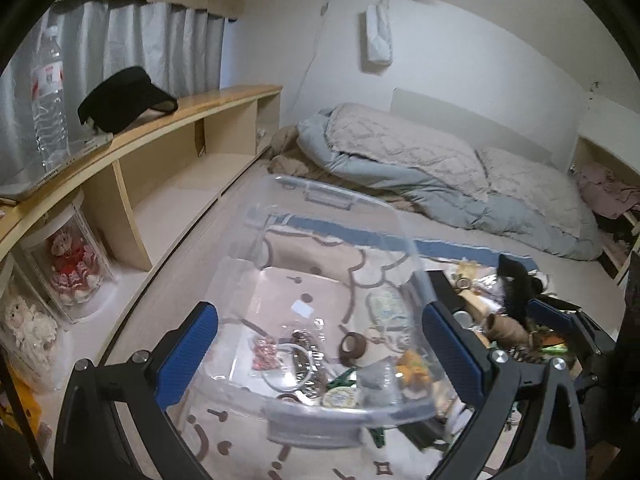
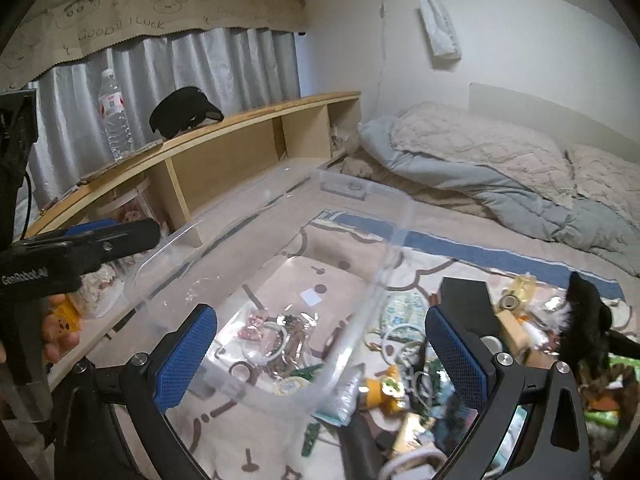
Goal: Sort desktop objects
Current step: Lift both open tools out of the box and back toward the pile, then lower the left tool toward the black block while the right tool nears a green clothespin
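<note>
While both grippers stand wide apart, a clear plastic bin (image 1: 320, 280) sits on a patterned mat (image 1: 240, 432) spread over a bed. Seen from the left wrist, the left gripper (image 1: 320, 364) frames the bin, blue pads (image 1: 188, 360) on either side of it and not pressing its walls. Small trinkets (image 1: 304, 364) lie in the bin's bottom. At three o'clock of the bin, a loose pile of desktop objects (image 2: 420, 380) covers the mat. From the right wrist, the right gripper (image 2: 320, 364) is spread open with nothing clamped, the bin's right wall passing between its fingers. A quilt (image 2: 500, 172) lies bunched at one o'clock.
</note>
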A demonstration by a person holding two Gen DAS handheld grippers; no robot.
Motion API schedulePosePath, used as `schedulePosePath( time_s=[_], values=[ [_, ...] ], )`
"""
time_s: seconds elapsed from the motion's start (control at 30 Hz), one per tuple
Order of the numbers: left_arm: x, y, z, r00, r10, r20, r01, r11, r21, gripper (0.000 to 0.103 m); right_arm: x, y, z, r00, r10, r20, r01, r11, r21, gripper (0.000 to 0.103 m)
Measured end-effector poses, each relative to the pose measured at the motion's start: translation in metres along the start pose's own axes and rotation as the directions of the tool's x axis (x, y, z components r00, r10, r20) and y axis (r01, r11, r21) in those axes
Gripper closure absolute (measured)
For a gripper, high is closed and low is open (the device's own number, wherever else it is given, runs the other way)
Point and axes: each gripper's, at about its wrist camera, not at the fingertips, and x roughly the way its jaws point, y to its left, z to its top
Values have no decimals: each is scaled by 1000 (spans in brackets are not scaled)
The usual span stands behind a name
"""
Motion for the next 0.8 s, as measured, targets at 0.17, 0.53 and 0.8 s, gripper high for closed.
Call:
schedulePosePath(
  time_s=[0.17, 0.53, 0.8],
  values=[
    [-27, -19, -7, 998, -49, 34, 49, 999, -11, 0, -47, -14, -8, 998, -21, 66, 21, 1000, -6, 0],
    [-91, -70, -33, 978, -112, 175, 103, 993, 62, 0, -136, -41, -39, 976, -62, 209, 63, 998, -1, 0],
    [-114, -103, -60, 967, -135, 215, 107, 984, 140, 0, -176, -54, -63, 960, -78, 267, 79, 997, 6, 0]
  ],
)
